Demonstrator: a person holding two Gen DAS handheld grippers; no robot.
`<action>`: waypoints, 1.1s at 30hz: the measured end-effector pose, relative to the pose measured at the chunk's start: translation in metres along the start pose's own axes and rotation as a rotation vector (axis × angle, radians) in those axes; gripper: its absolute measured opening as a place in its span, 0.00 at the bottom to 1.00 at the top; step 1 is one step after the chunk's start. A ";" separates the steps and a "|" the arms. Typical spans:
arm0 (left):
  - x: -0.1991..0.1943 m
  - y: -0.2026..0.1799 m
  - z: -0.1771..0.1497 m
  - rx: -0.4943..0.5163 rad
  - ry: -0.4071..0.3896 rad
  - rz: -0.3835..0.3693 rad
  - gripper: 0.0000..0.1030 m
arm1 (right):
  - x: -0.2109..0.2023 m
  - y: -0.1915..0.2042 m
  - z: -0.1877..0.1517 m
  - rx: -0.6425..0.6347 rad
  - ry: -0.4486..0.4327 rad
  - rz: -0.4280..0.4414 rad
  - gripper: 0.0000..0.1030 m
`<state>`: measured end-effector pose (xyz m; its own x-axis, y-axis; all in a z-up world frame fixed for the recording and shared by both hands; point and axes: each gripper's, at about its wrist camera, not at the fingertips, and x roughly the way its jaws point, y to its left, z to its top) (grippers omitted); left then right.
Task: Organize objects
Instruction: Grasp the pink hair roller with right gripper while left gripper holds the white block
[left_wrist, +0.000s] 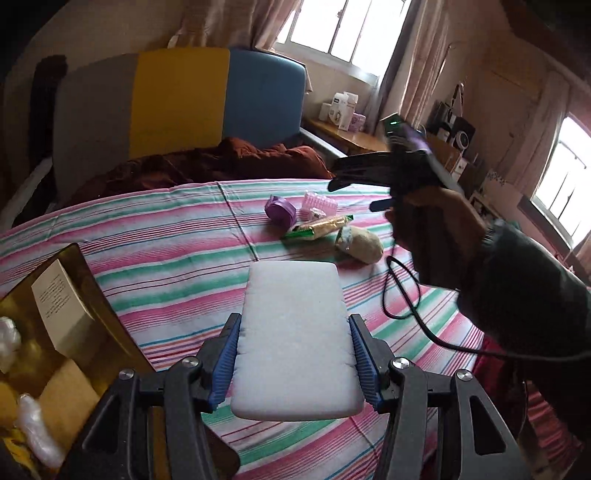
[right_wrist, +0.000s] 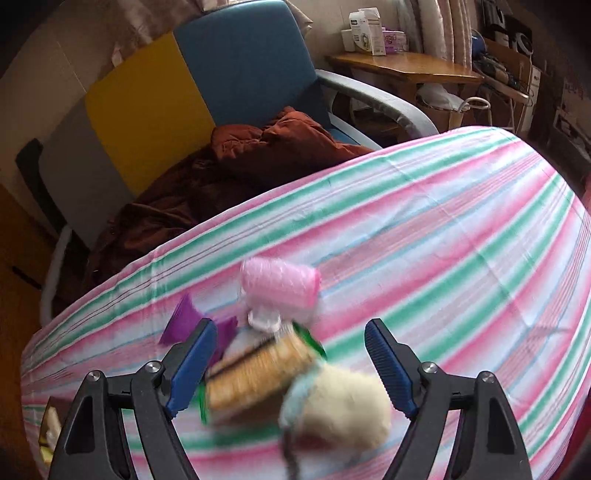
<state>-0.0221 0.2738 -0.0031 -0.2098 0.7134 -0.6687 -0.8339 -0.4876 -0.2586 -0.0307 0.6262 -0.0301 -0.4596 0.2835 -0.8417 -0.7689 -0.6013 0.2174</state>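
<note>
**White pad in hand, small pile waiting**

Nearest in the left wrist view, the left gripper (left_wrist: 295, 365) is clamped on a white rectangular foam pad (left_wrist: 293, 343), its blue ribbed fingers (left_wrist: 225, 365) pressed to the pad's two long edges; the pad is held above the pink, green and white striped table (left_wrist: 166, 258). At the near left stands an amber translucent plastic box (left_wrist: 85, 332) with a small cream carton and white wrapped items inside. That box looks like the collecting place, so the step in hand is probably carrying the pad to it. The next move calls for a swing left and a release over the box opening.

Farther on lies the remaining pile: a fuzzy cream pouch (left_wrist: 360, 243), a green-edged packet of biscuits (left_wrist: 319, 227), a pink bumpy plastic roller (left_wrist: 319, 205) and a purple ribbon roll (left_wrist: 280, 210), all close together.

The right wrist view shows what the left cannot: the right gripper (right_wrist: 291, 365) has its jaws spread wide and holds nothing, hovering right over that pile, the pouch and biscuit packet between its fingers, though blurred. The left view alone shows the box, and the right gripper's hand with its trailing black cable (left_wrist: 402, 295). Beyond the table, a rust-brown blanket lies on a grey, yellow and blue chair (left_wrist: 177, 103).
</note>
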 end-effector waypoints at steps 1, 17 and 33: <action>0.000 0.002 0.001 -0.006 -0.002 -0.002 0.55 | 0.010 0.005 0.007 0.004 0.009 -0.020 0.81; 0.000 0.016 -0.004 -0.054 0.020 -0.026 0.56 | 0.050 0.019 0.031 -0.039 0.070 -0.087 0.33; -0.003 0.009 -0.007 -0.040 0.029 -0.024 0.56 | 0.060 0.012 0.035 0.103 0.104 -0.067 0.71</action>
<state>-0.0255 0.2633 -0.0079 -0.1745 0.7104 -0.6818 -0.8173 -0.4907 -0.3021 -0.0838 0.6623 -0.0607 -0.3614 0.2383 -0.9015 -0.8402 -0.5024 0.2040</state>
